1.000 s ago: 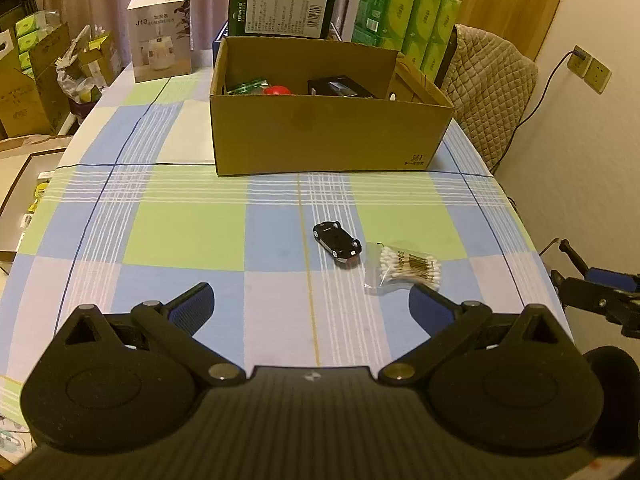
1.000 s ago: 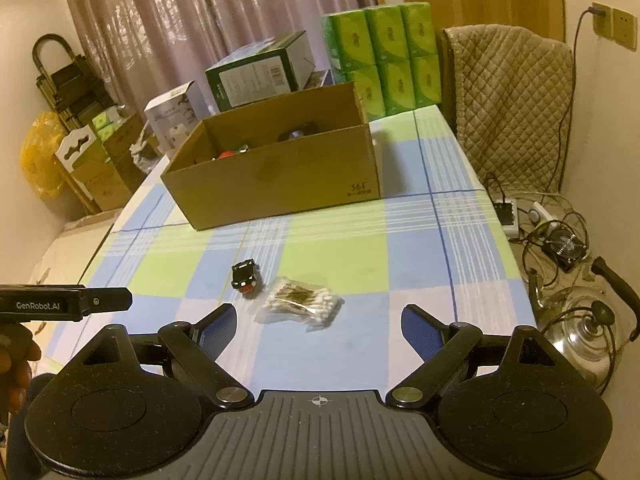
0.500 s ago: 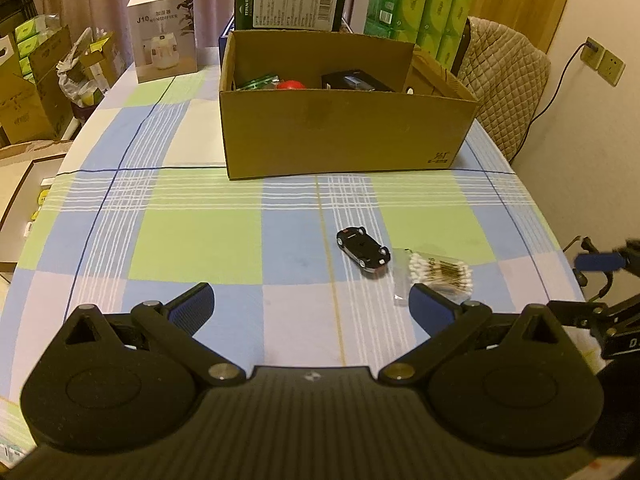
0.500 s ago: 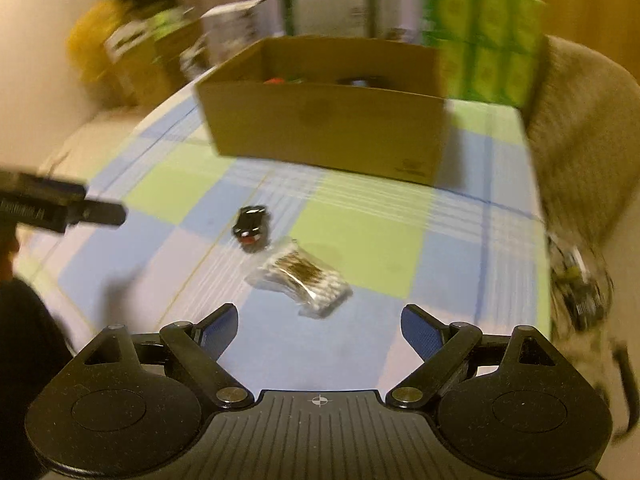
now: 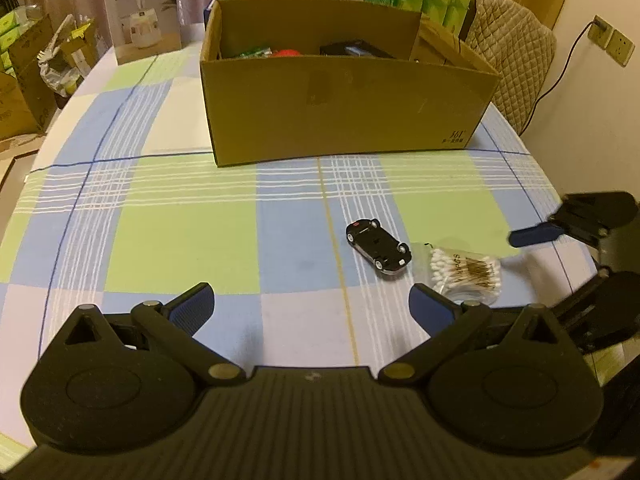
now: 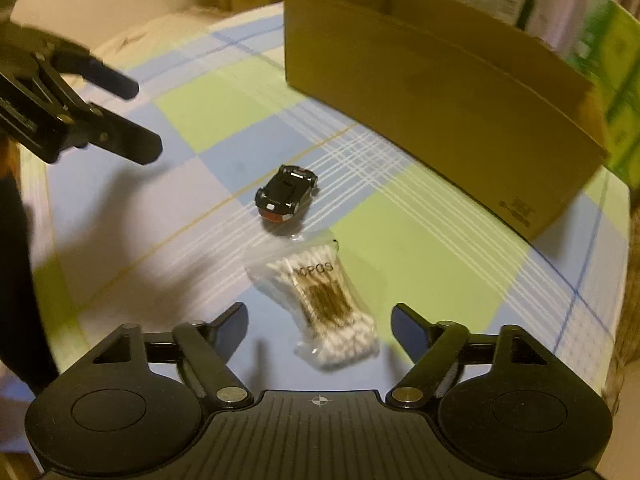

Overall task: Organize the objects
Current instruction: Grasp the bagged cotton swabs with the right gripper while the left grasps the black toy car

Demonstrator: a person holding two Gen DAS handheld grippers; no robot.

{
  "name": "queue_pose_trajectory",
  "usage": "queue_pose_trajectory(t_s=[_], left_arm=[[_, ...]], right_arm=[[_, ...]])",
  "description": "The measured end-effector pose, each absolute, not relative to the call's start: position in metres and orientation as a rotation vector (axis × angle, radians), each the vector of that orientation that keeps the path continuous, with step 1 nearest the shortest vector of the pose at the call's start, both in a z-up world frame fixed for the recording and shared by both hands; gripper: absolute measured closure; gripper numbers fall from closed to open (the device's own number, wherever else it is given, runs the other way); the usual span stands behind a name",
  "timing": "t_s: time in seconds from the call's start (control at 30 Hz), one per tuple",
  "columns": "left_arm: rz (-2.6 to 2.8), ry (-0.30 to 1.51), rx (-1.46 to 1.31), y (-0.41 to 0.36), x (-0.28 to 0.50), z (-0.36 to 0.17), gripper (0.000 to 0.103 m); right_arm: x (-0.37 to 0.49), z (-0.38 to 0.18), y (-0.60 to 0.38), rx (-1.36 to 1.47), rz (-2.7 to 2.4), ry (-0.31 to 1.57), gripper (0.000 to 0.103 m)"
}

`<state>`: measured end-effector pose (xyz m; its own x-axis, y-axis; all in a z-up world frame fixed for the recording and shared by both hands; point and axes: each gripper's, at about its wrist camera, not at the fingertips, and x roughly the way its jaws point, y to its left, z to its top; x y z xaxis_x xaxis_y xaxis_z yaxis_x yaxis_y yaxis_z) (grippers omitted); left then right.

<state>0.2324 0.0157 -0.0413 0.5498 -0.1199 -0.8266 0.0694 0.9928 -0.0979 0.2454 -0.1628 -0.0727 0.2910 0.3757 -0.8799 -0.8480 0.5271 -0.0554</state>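
The cotton swab bag [image 6: 325, 305] on the worktop [image 6: 432, 248], beside the toy car [image 6: 286, 193], is being lined up by the right claw [image 6: 319, 326], jaws apart. Both jaws of the left claw [image 5: 311, 306] are being held apart too. Probably lowering, pinching, then boxing [image 6: 440, 80] is called for.

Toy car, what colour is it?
Black, red at one end; clearest in the right wrist view.

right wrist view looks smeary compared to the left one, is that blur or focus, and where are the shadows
Right wrist view: motion blur, worst at the edges on the box and the left hand-held gripper; the car and swab bag stay readable, with soft shadows on the cloth at lower left. Left wrist view: sharp, warm dim light, fisheye bending the table edges; only the right hand-held gripper smears.
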Motion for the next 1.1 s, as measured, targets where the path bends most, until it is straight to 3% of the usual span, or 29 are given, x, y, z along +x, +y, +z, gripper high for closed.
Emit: queue_pose_trajectory(t_s=[0.17, 0.27, 0.33, 0.4, 0.73, 0.87, 1.0, 1.1], left_arm=[[-0.122, 1.008, -0.080, 0.016, 0.240, -0.049, 0.001], [-0.121, 1.018, -0.088, 0.016, 0.243, -0.053, 0.001], [-0.122, 1.022, -0.088, 0.015, 0.244, -0.054, 0.001], [-0.122, 1.028, -0.087, 0.014, 0.246, -0.055, 0.001], [-0.130, 1.045, -0.103, -0.008, 0.262, -0.065, 0.003], [-0.131, 1.044, -0.123, -0.026, 0.277, -0.073, 0.013], [-0.119, 1.052, -0.146, -0.038, 0.295, -0.086, 0.018], [-0.113, 1.071, -0.158, -0.043, 0.309, -0.095, 0.035]], right_arm=[[0.260, -0.089, -0.148, -0.645, 0.939, 0.987, 0.038], [0.269, -0.099, -0.145, -0.621, 0.927, 1.038, 0.049], [0.272, -0.097, -0.149, -0.548, 0.902, 1.054, 0.071], [0.273, -0.096, -0.156, -0.492, 0.862, 1.074, 0.079], [0.277, -0.081, -0.206, -0.201, 0.506, 1.093, 0.081], [0.281, -0.077, -0.215, -0.125, 0.436, 1.075, 0.081], [0.281, -0.074, -0.222, -0.094, 0.412, 1.057, 0.081], [0.282, -0.072, -0.223, -0.088, 0.411, 1.054, 0.081]])
